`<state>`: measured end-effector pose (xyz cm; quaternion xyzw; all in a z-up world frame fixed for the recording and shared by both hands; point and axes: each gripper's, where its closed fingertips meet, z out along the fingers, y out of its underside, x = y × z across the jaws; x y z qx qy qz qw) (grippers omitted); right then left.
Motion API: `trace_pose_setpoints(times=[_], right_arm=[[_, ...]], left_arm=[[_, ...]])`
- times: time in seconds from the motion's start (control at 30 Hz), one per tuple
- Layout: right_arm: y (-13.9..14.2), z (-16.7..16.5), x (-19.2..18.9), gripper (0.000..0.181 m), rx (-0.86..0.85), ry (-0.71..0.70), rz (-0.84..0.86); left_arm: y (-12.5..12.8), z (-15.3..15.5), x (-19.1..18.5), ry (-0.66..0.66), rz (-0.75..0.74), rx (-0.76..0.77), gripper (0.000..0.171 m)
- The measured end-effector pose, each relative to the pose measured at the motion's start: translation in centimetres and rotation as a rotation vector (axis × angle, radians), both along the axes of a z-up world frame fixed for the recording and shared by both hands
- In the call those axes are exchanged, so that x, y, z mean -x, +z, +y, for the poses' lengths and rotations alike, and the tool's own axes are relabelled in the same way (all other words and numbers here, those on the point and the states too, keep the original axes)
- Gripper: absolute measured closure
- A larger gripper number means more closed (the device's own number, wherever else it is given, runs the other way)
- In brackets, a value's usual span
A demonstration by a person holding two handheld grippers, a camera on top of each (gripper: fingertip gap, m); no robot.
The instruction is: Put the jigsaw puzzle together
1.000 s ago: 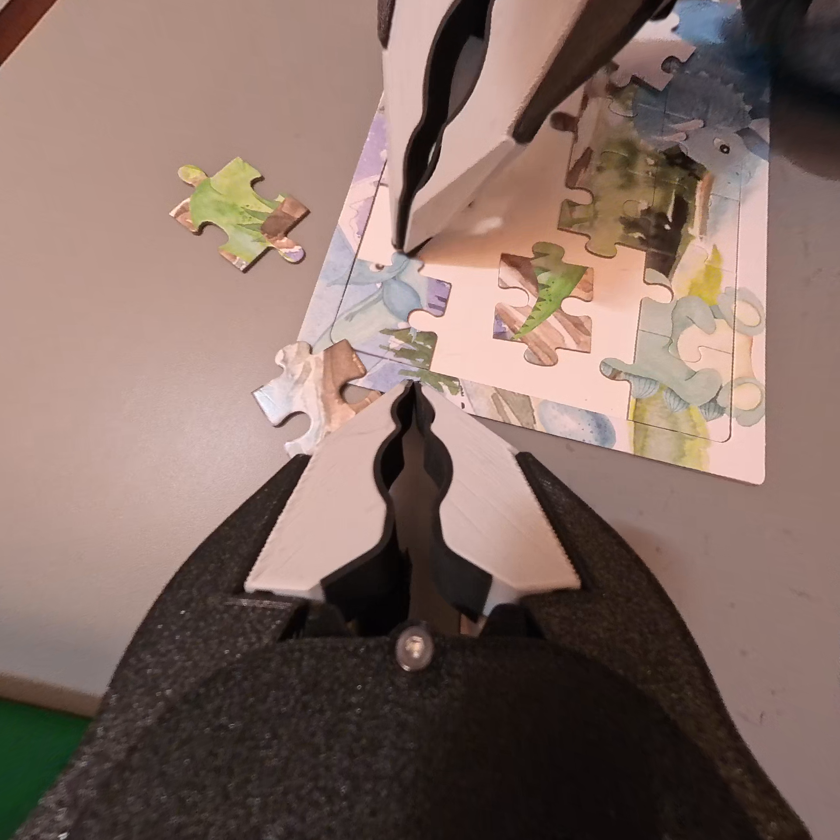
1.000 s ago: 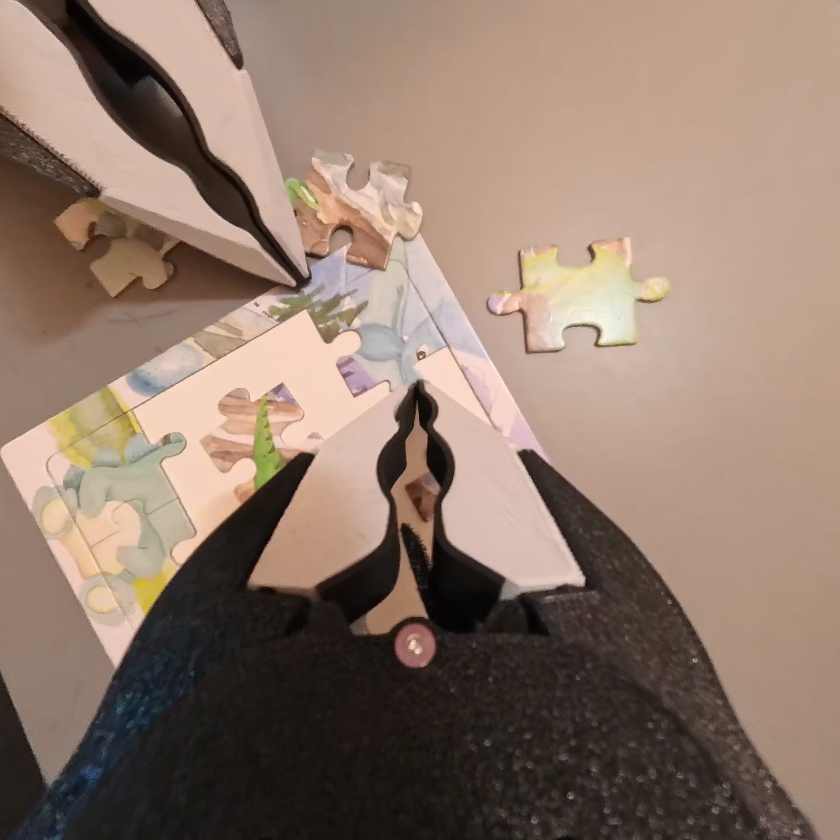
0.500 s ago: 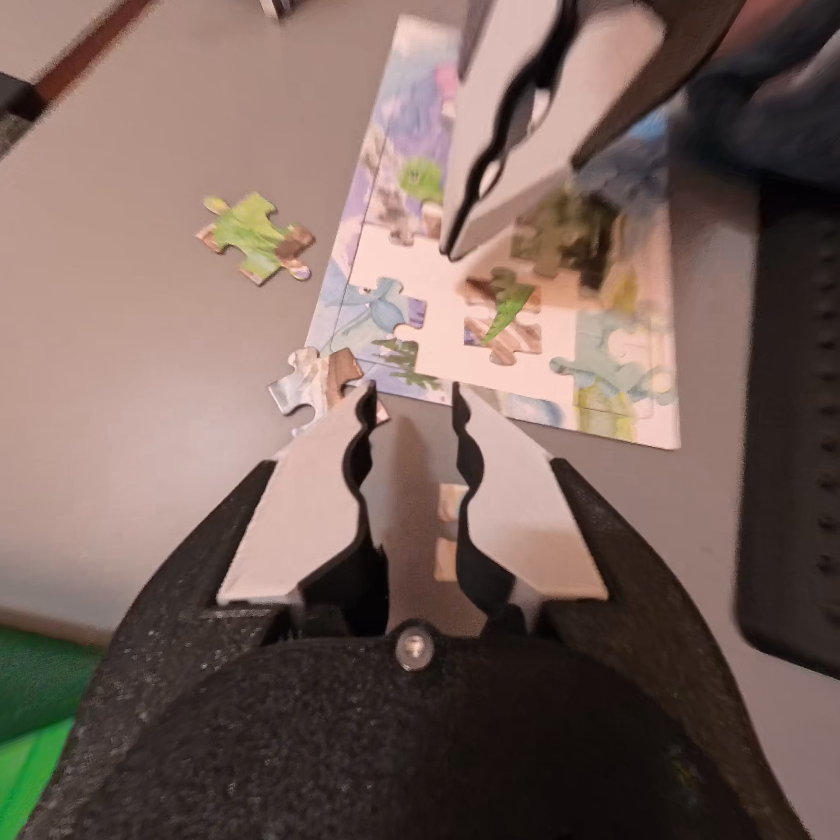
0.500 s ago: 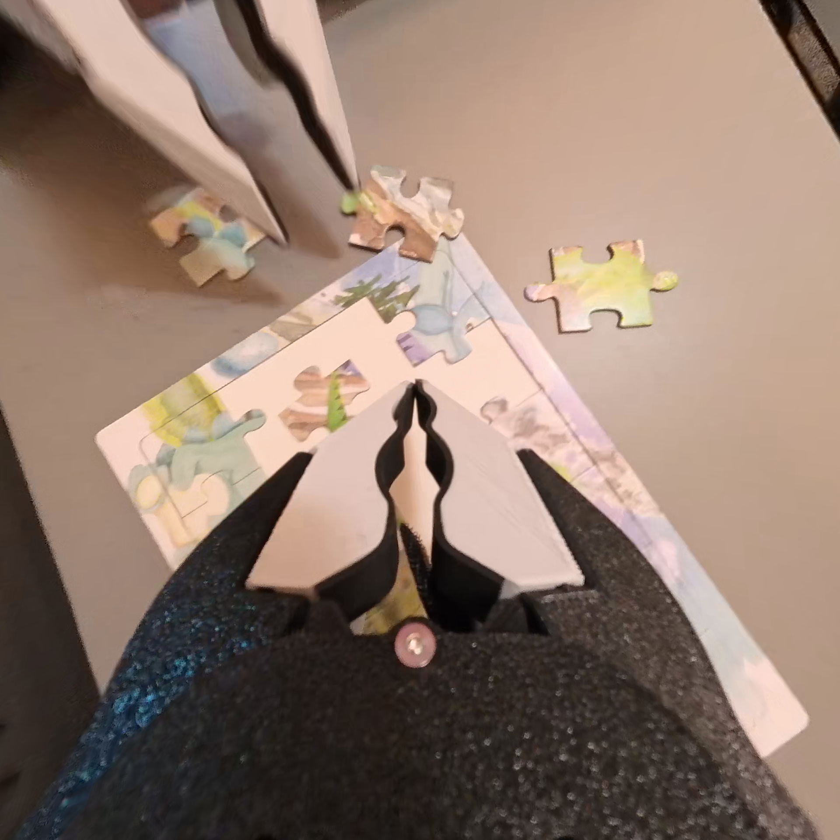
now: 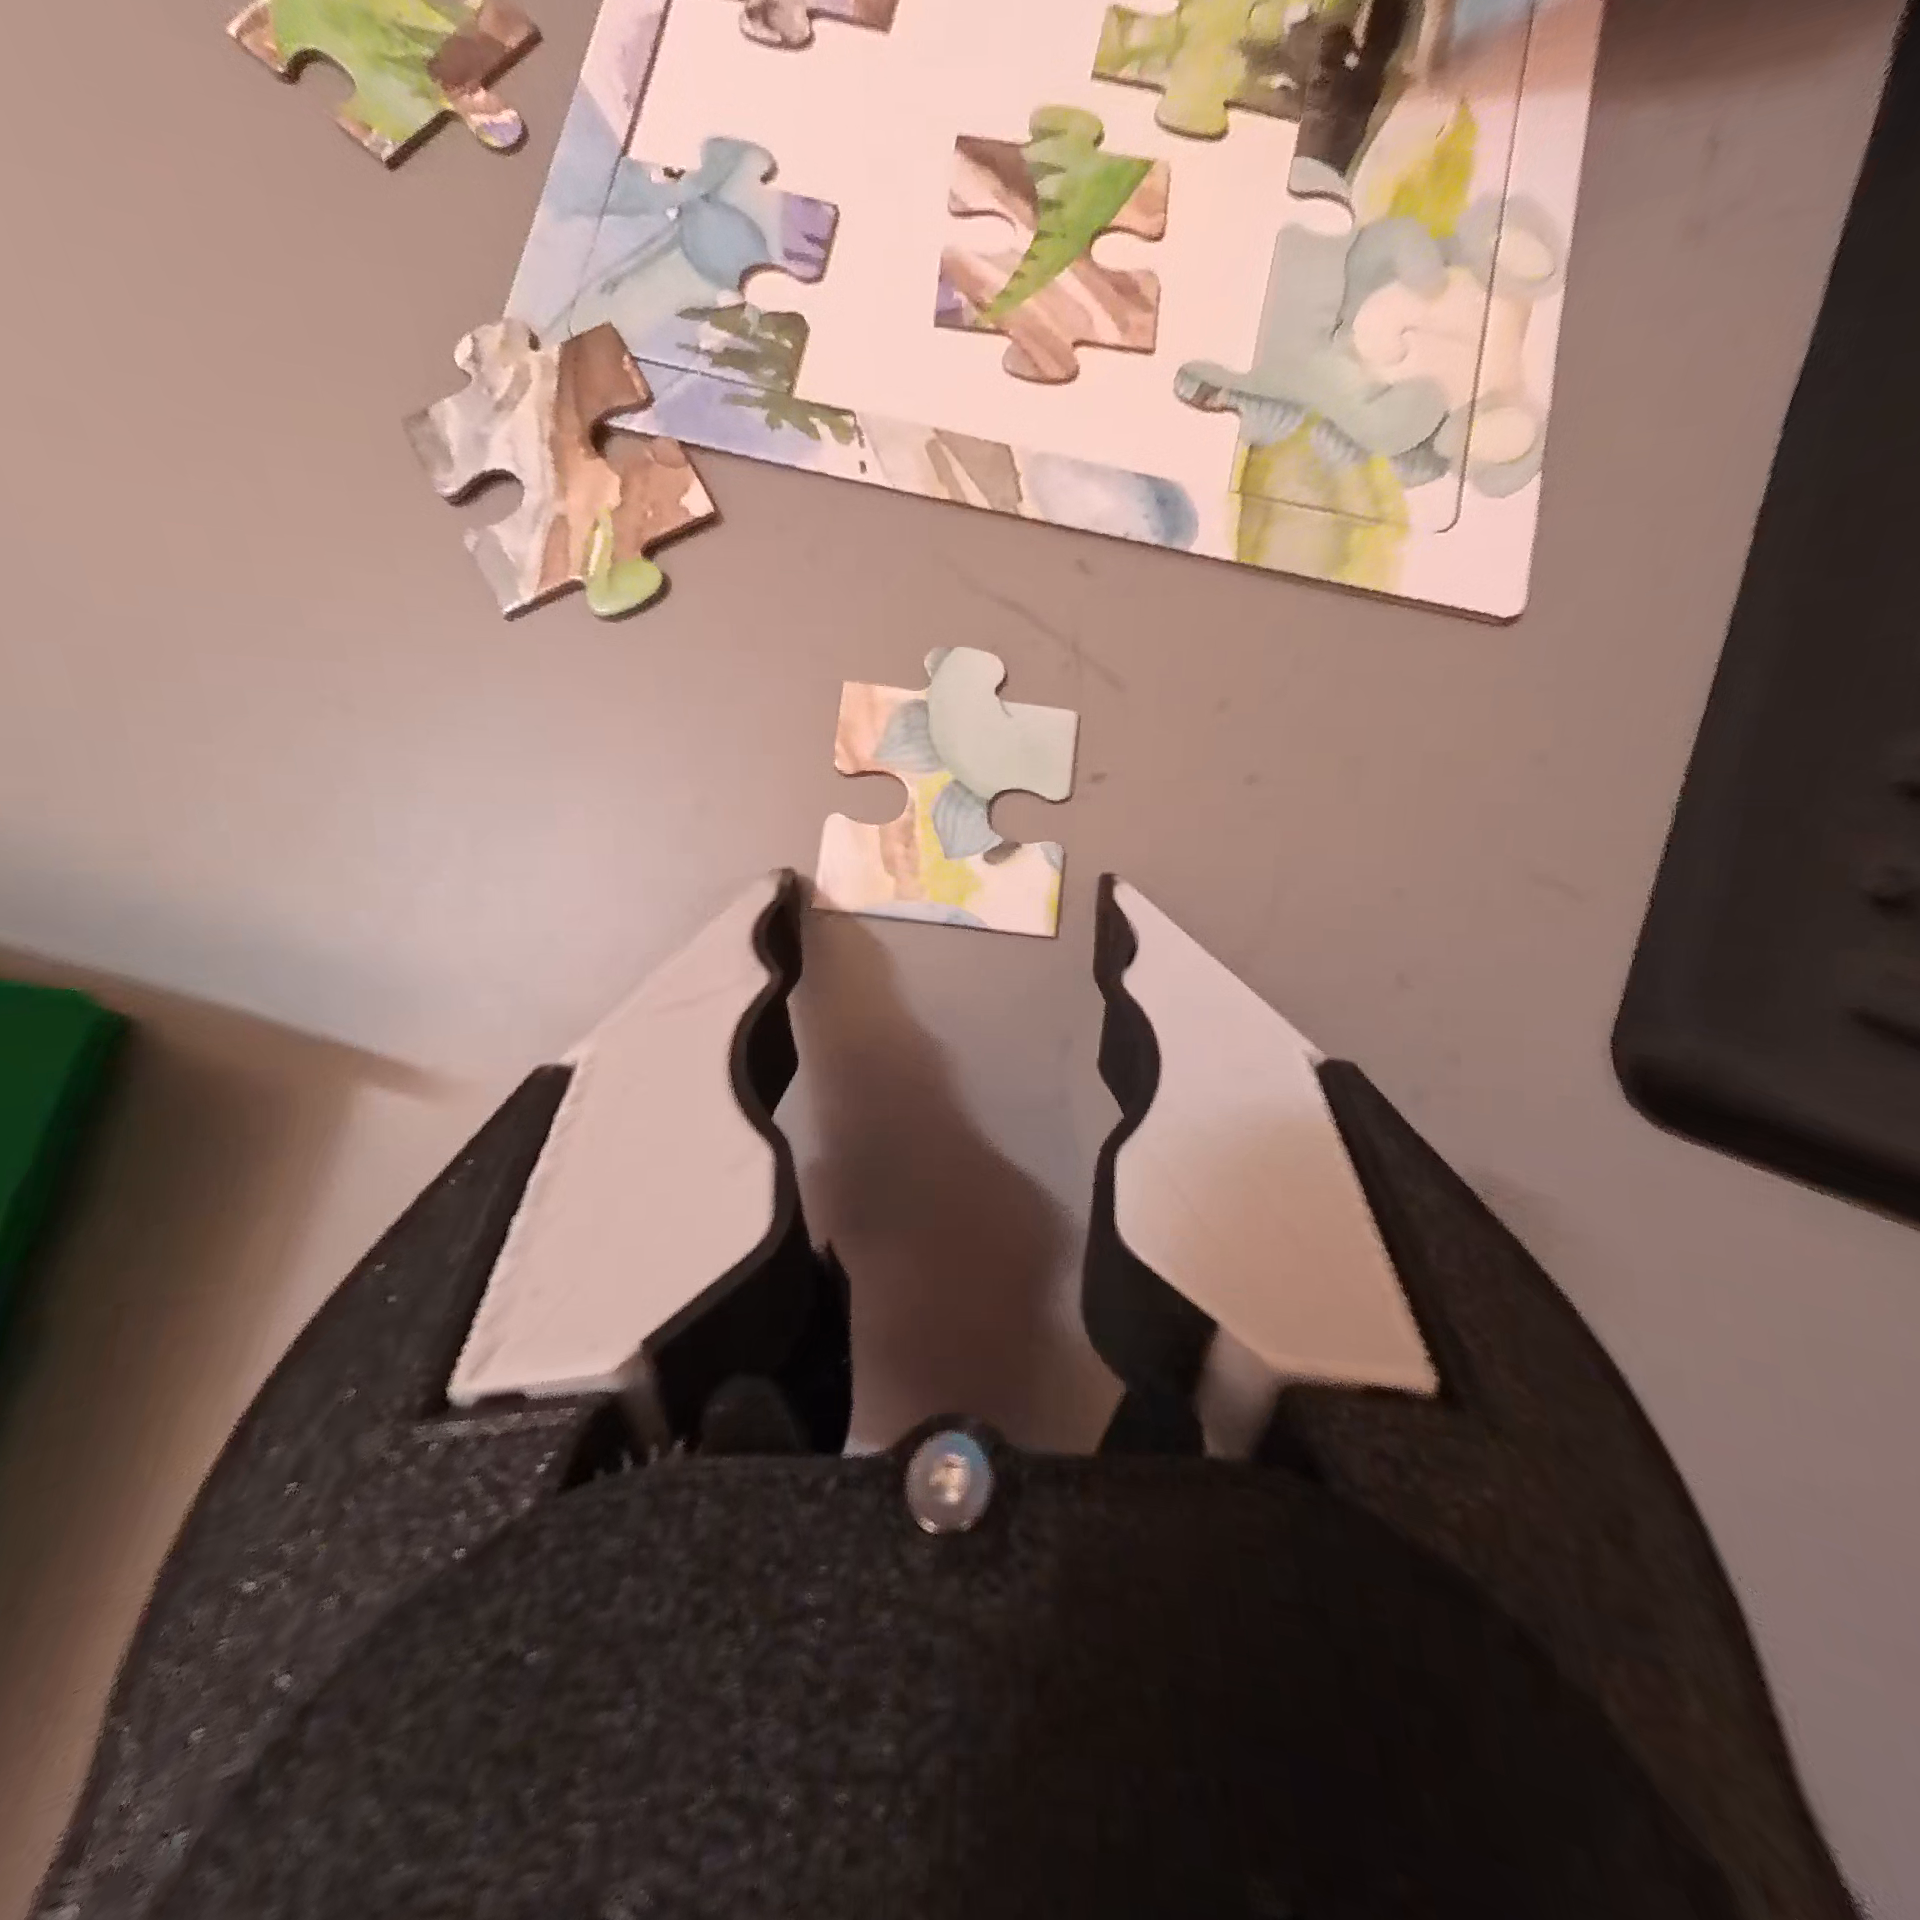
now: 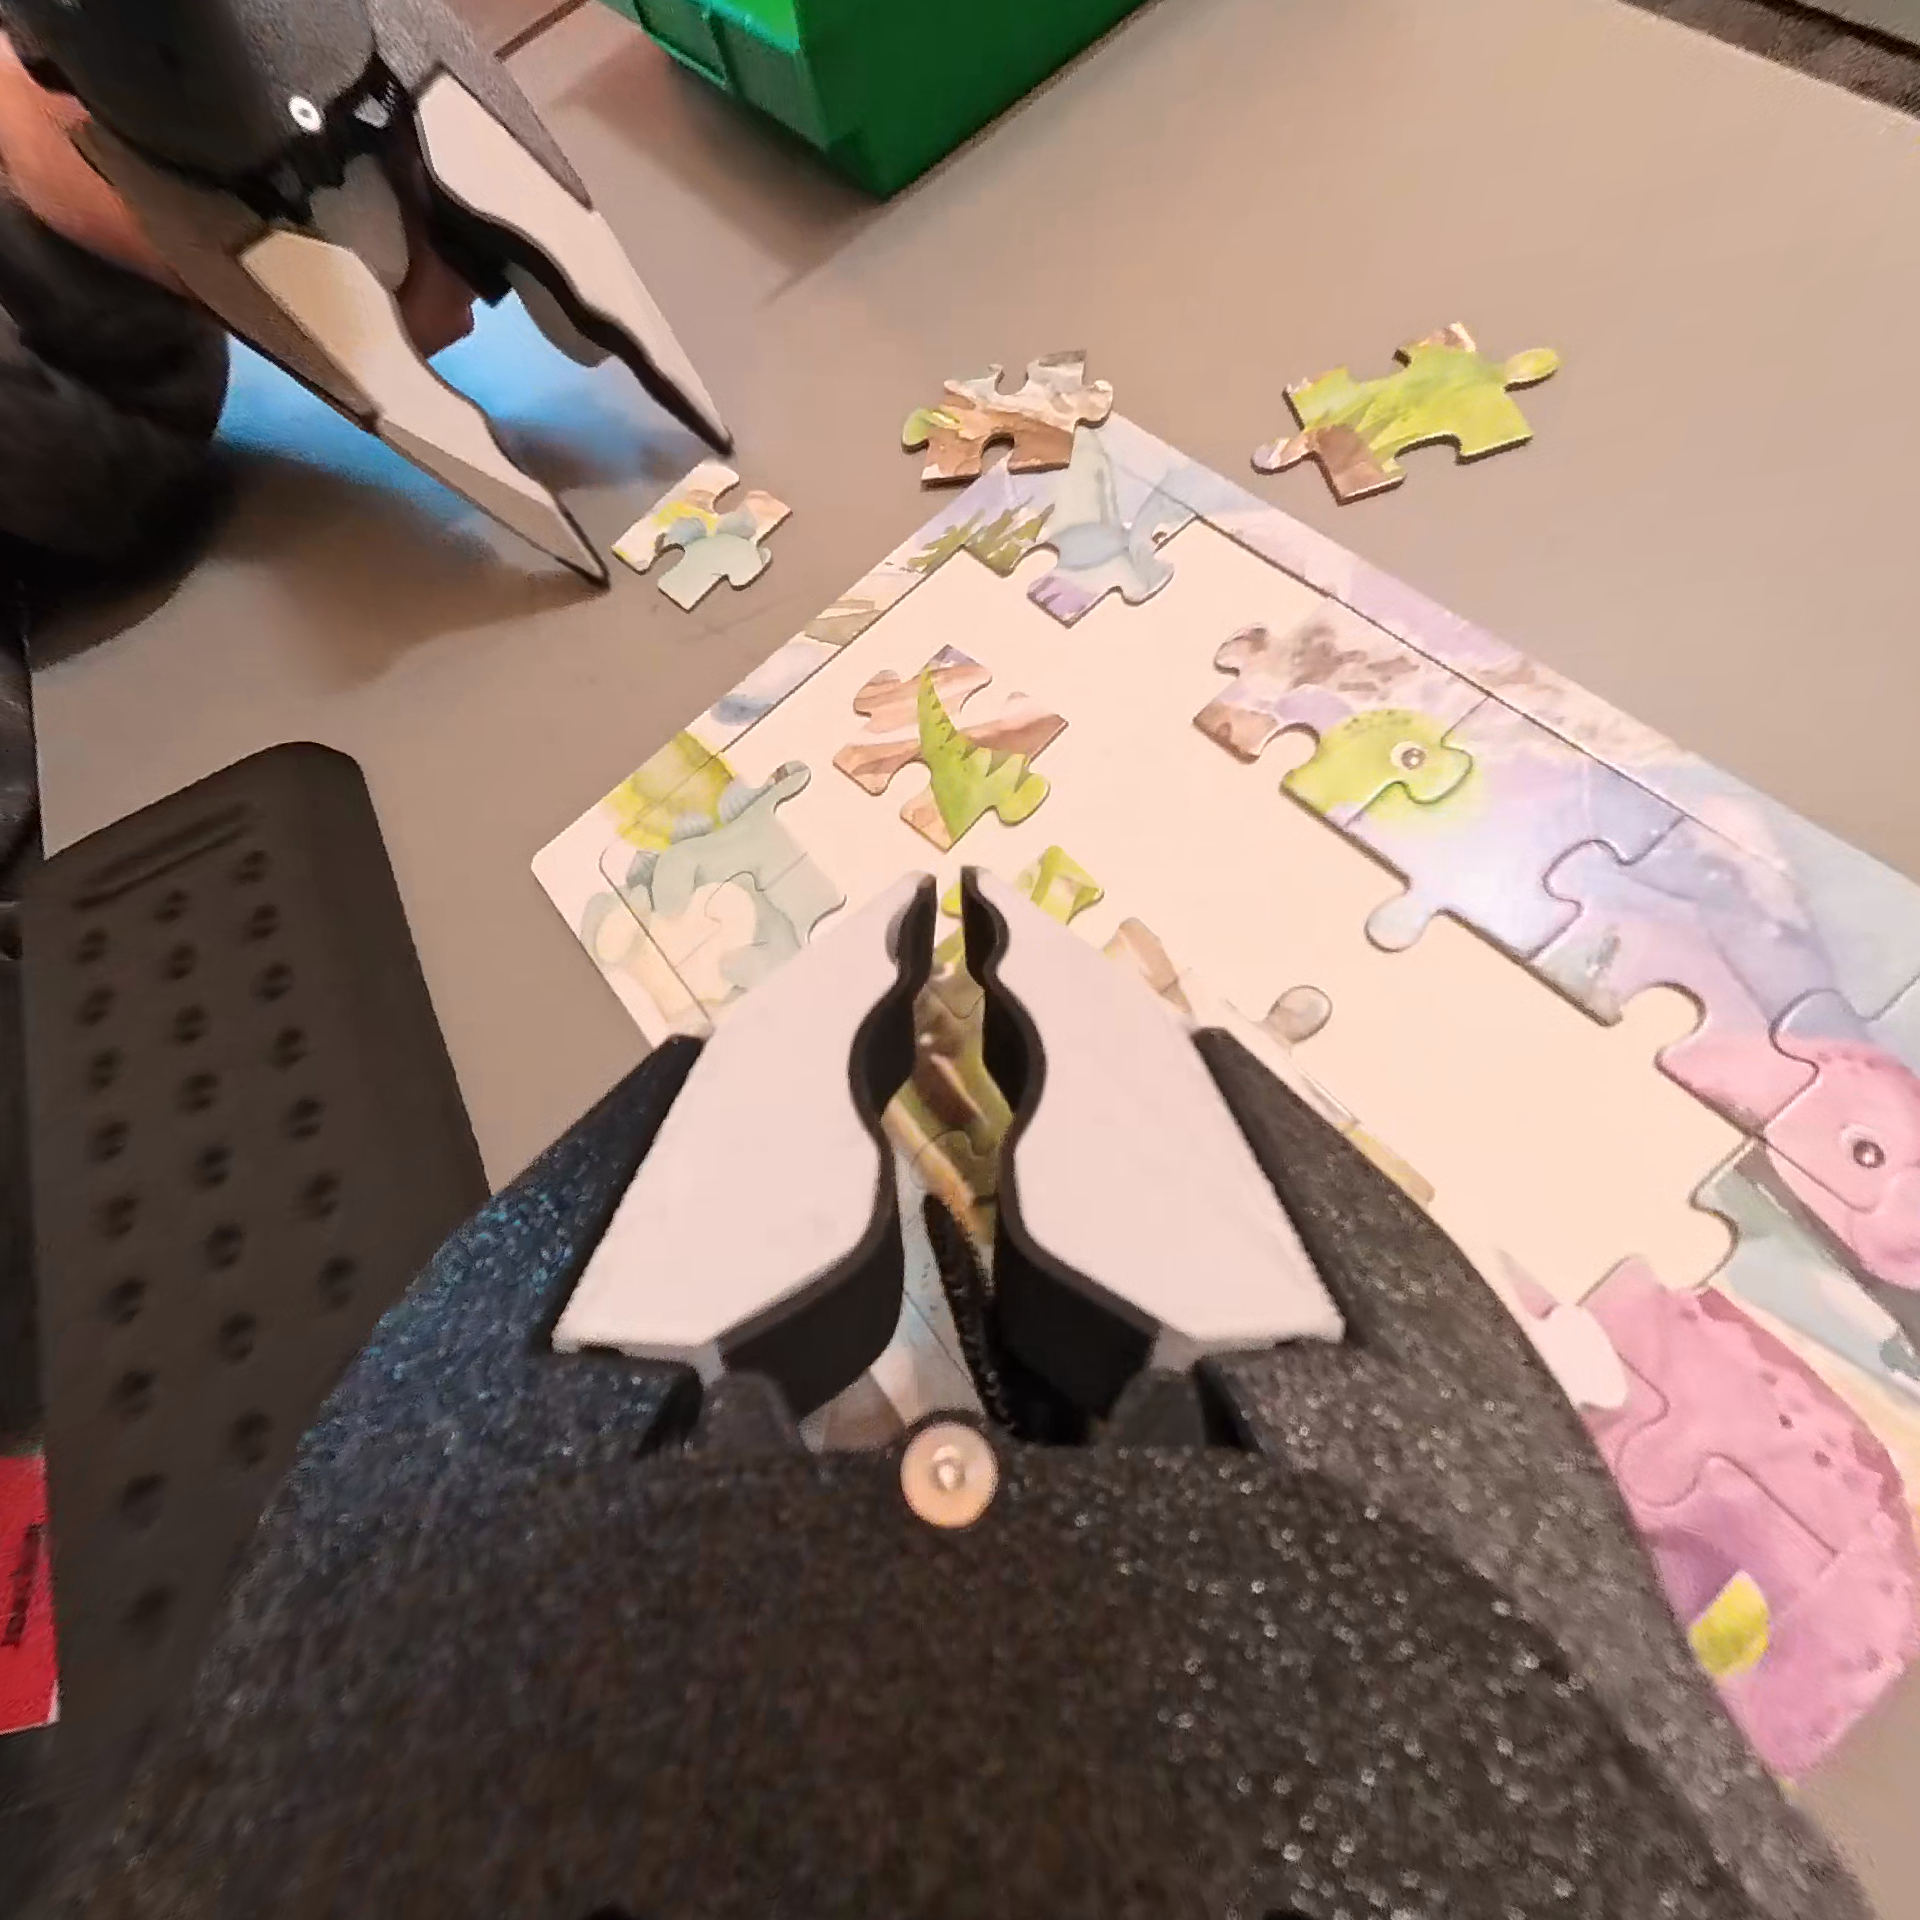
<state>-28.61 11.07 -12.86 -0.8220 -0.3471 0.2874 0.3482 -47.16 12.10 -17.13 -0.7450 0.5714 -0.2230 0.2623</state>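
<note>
Cardboard piece (image 5: 951,795) lay flat before the spread left gripper (image 5: 943,891); fingertips could slip. Right gripper (image 6: 949,883) seemed nearly closed, empty.

Two claws, left (image 5: 943,883) and right (image 6: 948,883); one puzzle board (image 6: 1174,873); three loose pieces on the desk (image 6: 1455,208) — pale blue (image 5: 951,795), brown-grey (image 5: 556,468), green (image 6: 1403,421); one green box (image 6: 883,73).

table (image 5: 312,727): matt grey, scuffed | loose piece (image 5: 951,795): printed card (matt)
</note>
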Motion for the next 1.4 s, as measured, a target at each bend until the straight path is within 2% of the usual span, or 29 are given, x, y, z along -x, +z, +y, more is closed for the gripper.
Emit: trace_pose_setpoints(times=[0.1,0.13,0.23,0.37,0.53,0.6,0.73,0.87,1.03,1.1,1.3,1.33,1.37,1.4], right_arm=[[0.2,-0.5,-0.4,0.177,0.003,-0.01,0.033],[0.3,-0.7,-0.3,0.176,0.009,-0.008,0.047],[0.0,-1.0,0.6,0.171,0.042,0.017,0.057],[-1.3,0.4,2.1,0.149,0.014,0.06,-0.081],[-3.0,1.4,4.0,0.156,-0.001,0.184,-0.211],[-3.7,2.1,4.0,0.141,-0.038,0.205,-0.285],[-3.9,2.4,4.1,0.133,-0.037,0.223,-0.275],[-3.9,2.9,4.3,0.118,-0.032,0.218,-0.236],[-4.2,3.0,4.2,0.136,-0.073,0.227,-0.281],[-4.1,2.8,4.3,0.152,-0.076,0.233,-0.276],[-3.9,3.4,3.6,0.157,-0.092,0.195,-0.302],[-3.7,3.7,3.3,0.161,-0.098,0.179,-0.302],[-3.3,4.3,2.8,0.181,-0.116,0.148,-0.304],[-3.0,5.0,2.3,0.181,-0.135,0.114,-0.31]], left_arm=[[0.0,0.0,-0.1,0.006,0.017,-0.006,0.118],[0.0,0.0,-0.1,0.004,0.027,-0.007,0.126],[0.0,-0.3,-0.3,-0.004,0.048,-0.012,0.126],[0.5,-0.7,-1.3,-0.027,0.049,-0.022,0.126],[2.2,-0.7,-3.5,-0.073,0.039,-0.079,0.126],[3.1,-0.5,-4.3,-0.084,0.02,-0.099,0.126],[5.0,-0.4,-6.3,-0.102,-0.075,-0.079,0.126],[4.0,-1.1,-8.0,-0.146,-0.095,-0.038,0.126],[2.7,-1.0,-8.4,-0.142,-0.096,-0.017,0.126],[2.7,-1.0,-8.5,-0.142,-0.098,-0.022,0.126],[2.1,-0.8,-8.9,-0.159,-0.064,-0.043,0.126],[2.0,-0.8,-9.0,-0.16,-0.063,-0.047,0.126],[2.0,-0.8,-9.2,-0.16,-0.063,-0.049,0.126],[2.1,-0.8,-9.4,-0.158,-0.066,-0.053,0.126]])
